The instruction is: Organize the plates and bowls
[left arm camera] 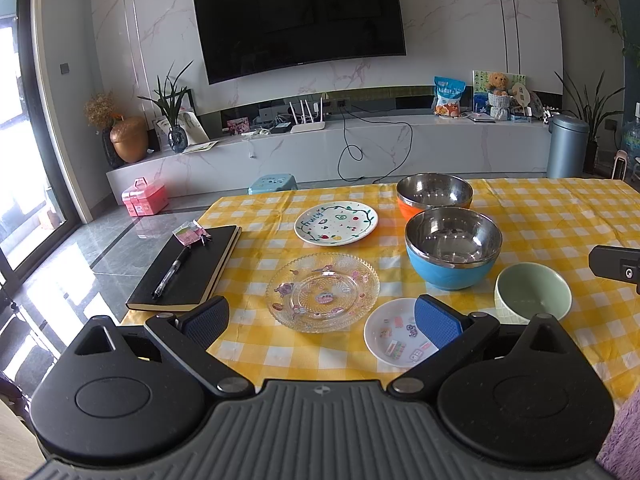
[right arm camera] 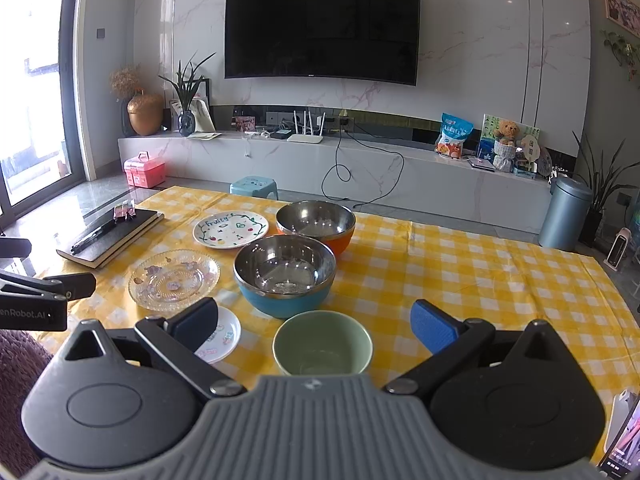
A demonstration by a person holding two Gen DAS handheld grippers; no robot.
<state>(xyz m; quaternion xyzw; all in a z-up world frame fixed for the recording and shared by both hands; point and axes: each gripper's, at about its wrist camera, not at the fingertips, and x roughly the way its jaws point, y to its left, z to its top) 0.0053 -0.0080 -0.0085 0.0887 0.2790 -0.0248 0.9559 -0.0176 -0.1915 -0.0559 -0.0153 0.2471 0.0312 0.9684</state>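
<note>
On the yellow checked tablecloth point(left arm camera: 540, 216) stand an orange steel-lined bowl point(left arm camera: 434, 193), a blue steel-lined bowl point(left arm camera: 453, 248) and a small green bowl point(left arm camera: 533, 292). Beside them lie a white "Fruity" plate point(left arm camera: 336, 223), a clear glass plate point(left arm camera: 322, 291) and a small white sticker plate point(left arm camera: 394, 332). My left gripper point(left arm camera: 322, 318) is open and empty, above the glass plate's near edge. My right gripper point(right arm camera: 314, 324) is open and empty, its jaws either side of the green bowl point(right arm camera: 322, 342), above the table.
A black notebook point(left arm camera: 186, 268) with a pen point(left arm camera: 172, 270) lies at the table's left edge. A blue stool point(left arm camera: 272, 184) stands beyond the table's far edge. A phone point(right arm camera: 622, 444) sits at the near right corner.
</note>
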